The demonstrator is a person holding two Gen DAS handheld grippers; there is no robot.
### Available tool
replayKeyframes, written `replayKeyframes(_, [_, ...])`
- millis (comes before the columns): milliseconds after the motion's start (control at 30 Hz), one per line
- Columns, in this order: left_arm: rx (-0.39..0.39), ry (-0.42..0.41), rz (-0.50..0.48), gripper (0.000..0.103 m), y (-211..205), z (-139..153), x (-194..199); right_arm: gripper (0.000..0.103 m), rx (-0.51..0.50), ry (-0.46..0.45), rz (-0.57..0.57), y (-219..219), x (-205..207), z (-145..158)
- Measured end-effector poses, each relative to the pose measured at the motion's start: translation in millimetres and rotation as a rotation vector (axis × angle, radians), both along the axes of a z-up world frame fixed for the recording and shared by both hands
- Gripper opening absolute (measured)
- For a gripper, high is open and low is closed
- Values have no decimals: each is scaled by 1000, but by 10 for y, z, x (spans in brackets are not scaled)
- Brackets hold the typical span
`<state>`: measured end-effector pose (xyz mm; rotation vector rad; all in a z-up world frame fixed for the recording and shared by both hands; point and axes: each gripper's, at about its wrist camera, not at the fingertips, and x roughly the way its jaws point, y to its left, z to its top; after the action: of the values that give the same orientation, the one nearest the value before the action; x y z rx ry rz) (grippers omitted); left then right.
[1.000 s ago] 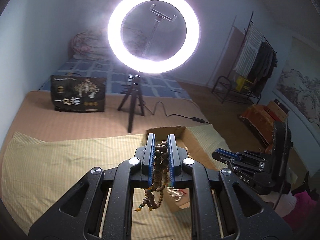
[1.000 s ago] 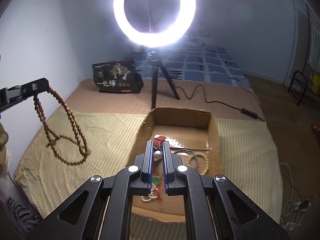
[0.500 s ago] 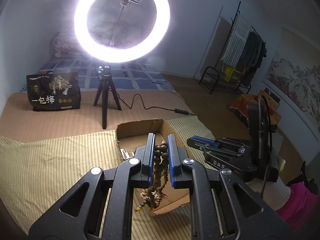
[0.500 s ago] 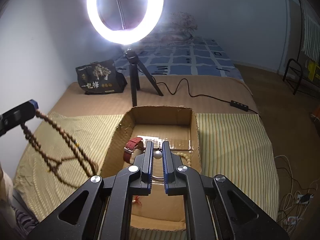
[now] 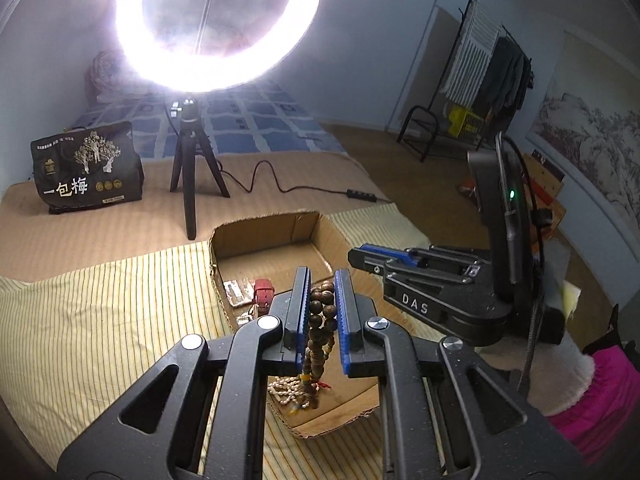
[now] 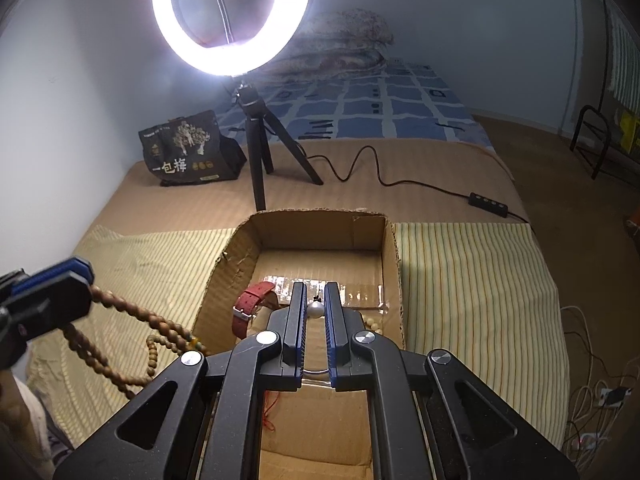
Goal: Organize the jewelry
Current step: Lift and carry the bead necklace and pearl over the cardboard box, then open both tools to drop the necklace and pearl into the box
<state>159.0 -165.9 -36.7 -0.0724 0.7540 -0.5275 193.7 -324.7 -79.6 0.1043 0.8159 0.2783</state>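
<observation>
Beads come first in my left view: the left gripper (image 5: 323,300) is closed on a string of brown wooden beads (image 5: 320,312), and the loose part of the string hangs down between the two blue pads, over the near edge of the cardboard box (image 5: 264,236). In my right view I see the same string (image 6: 120,312) going out from the left gripper (image 6: 60,292) in long loops, above the striped yellow cloth (image 6: 472,280) at the left side of the box (image 6: 320,224).

My right gripper (image 6: 316,308) is closed too. It pinches a pale pearl bead (image 6: 316,309) between its pads, and a thin silver hoop (image 6: 316,371) shows under the pads; I cannot tell if the pearl and the hoop are one piece. This gripper is above the inside of the box. In the left view it (image 5: 360,258) appears at the right, above the right wall of the box, with a sleeve (image 5: 608,392) in pink and white behind it.

Inside the box I see a red watch strap (image 6: 252,304) near the left wall, a flat shiny piece (image 5: 238,292) beside it, and a string of small white beads (image 5: 284,390) on the floor of the box near the front.

Behind the box stands a tripod (image 6: 260,152) with a bright ring light (image 6: 232,16), and its cable (image 6: 380,176) runs to the right over the brown bed cover. A black bag (image 6: 188,152) with white characters stands near the wall.
</observation>
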Motion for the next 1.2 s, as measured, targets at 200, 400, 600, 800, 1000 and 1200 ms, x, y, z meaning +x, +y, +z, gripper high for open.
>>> replayKeyframes(200, [23,22,3,11,-54,-123,39,7,1,25,-4,-12,51,-68])
replayKeyframes(400, [56,36,-4,11,-117,-210,54,7,-2,44,-4,-24,77,-131])
replayKeyframes(600, [69,45,-9,11,-137,-244,66,7,1,56,1,-21,72,-153])
replayKeyframes(800, [71,60,-9,11,-133,-265,87,7,-6,64,4,2,65,-181])
replayKeyframes(1000, [86,56,9,11,-118,-272,94,14,-23,65,-7,-6,65,-188])
replayKeyframes(1200, [113,40,23,46,-109,-291,64,33,-31,64,-23,-20,52,-186])
